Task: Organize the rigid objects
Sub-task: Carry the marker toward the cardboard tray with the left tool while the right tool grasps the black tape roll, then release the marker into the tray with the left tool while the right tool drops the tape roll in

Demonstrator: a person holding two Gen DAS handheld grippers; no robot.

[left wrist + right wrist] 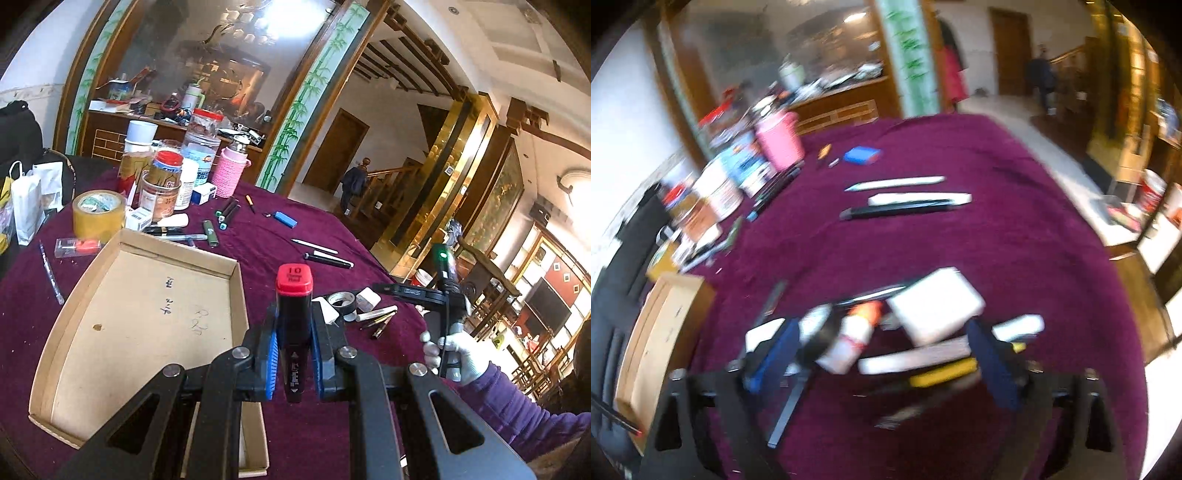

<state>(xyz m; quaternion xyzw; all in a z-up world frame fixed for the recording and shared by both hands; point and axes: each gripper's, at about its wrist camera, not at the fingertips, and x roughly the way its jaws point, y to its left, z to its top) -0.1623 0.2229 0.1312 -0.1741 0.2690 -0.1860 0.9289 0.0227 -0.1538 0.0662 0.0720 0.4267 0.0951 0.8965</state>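
Marker [294, 295] gripped by left claw [293, 354] over maroon-clothed table [295, 236]; right claw [882, 354] open

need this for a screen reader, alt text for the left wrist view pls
The left tongs grip a black marker with a red cap above a purple tablecloth, beside an empty cardboard tray; pens and jars lie beyond.

Your left wrist camera looks forward along the left claw [294, 332], tilted gently down across the table [303, 236], with the tray [229, 258] close on the claw's left and the room beyond. Your right wrist camera looks more steeply down past the right claw [882, 354], close over a blurred clutter of small items. Both views share the pens [321, 253] [905, 201] ahead of the claws, the lighter [285, 219] [861, 155] and the pink bottle [229, 171] [779, 142].
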